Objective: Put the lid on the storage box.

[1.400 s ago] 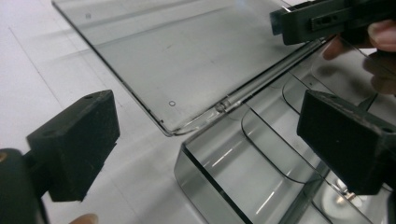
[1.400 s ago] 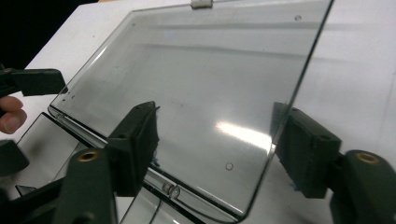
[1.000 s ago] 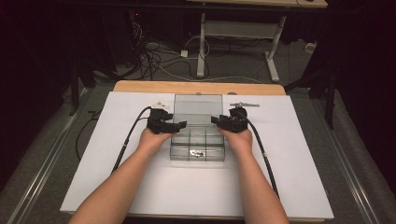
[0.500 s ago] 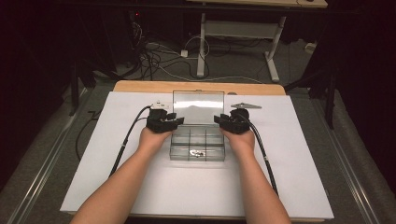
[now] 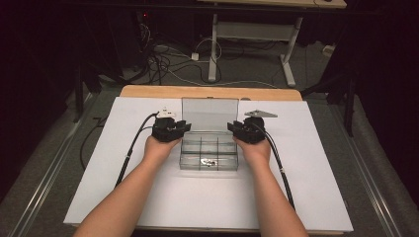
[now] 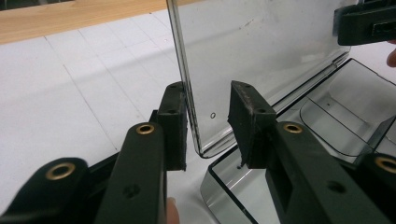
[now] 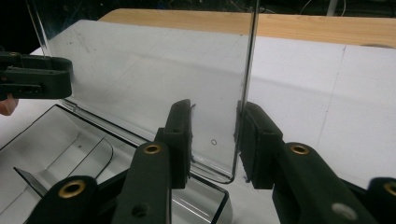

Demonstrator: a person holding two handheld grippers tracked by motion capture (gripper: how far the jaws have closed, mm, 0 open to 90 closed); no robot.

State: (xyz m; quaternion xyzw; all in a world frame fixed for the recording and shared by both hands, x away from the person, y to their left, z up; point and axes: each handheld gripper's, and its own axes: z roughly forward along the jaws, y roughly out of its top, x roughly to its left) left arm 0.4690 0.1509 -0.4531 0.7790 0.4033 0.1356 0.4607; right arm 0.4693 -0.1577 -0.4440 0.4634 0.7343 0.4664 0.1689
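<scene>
A clear plastic compartment box (image 5: 220,146) lies mid-table with its lid (image 5: 210,114) standing upright at the back. A small metal part (image 5: 207,162) rests in a front compartment. My left gripper (image 5: 184,126) is open at the lid's left edge. In the left gripper view that gripper (image 6: 208,107) straddles the lid (image 6: 261,51), whose edge runs close to the left pad (image 6: 173,126). My right gripper (image 5: 232,127) is open at the lid's right edge. In the right gripper view it (image 7: 215,121) straddles the lid (image 7: 140,70), whose edge lies against the right pad (image 7: 254,140).
A white mat (image 5: 123,187) covers the wooden table (image 5: 148,92), whose bare strip shows at the back. Cables (image 5: 131,148) trail from both grippers toward the person. A desk frame (image 5: 257,34) and loose floor cables (image 5: 168,59) lie beyond the table.
The lid has tipped slightly, with bright glare on it half a second ago. Both grippers stay at its side edges and have barely shifted.
</scene>
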